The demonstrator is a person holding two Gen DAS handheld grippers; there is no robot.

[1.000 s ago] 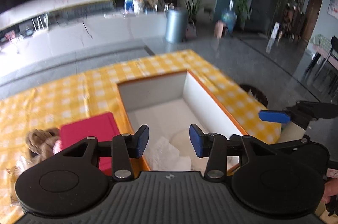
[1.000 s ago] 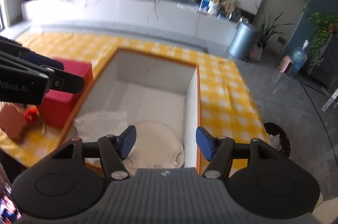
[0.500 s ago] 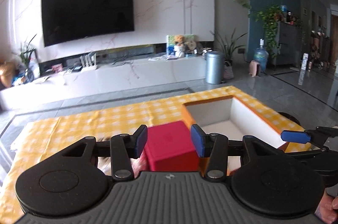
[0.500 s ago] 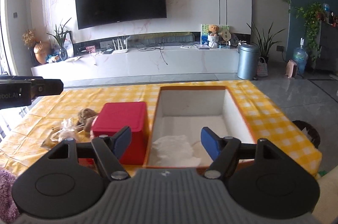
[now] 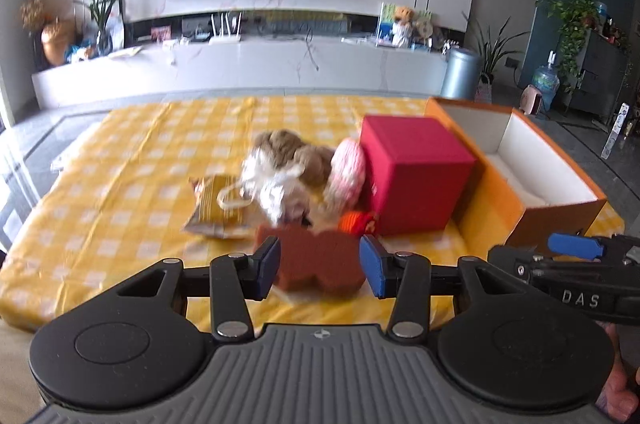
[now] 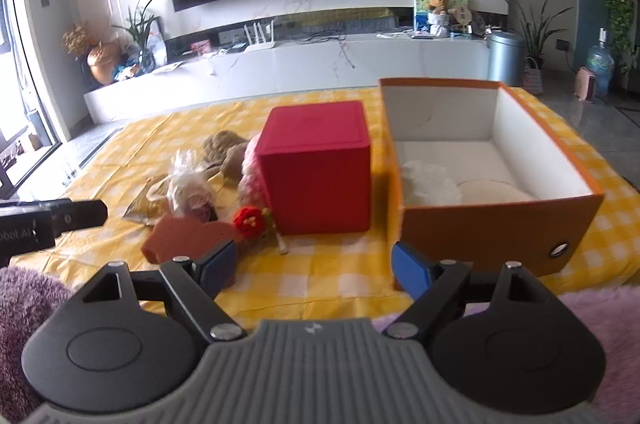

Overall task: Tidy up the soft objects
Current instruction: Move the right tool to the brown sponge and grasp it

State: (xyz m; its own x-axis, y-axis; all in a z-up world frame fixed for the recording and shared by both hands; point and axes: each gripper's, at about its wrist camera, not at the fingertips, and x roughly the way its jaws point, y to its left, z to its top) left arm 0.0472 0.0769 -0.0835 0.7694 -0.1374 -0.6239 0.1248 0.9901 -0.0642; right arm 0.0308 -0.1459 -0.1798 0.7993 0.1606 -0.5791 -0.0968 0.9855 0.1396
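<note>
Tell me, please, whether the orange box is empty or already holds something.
Not empty: the open orange box holds a white crumpled item and a cream pad on its floor.

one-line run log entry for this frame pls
left gripper: open, lined up on brown sponge | right gripper: open, empty | orange box: two white soft items inside | pile beside red box

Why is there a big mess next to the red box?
The soft things are heaped beside the red box, not yet in the orange box: a brown sponge, red flower, pink ball, brown plush. Nothing looks broken or spilled.
</note>
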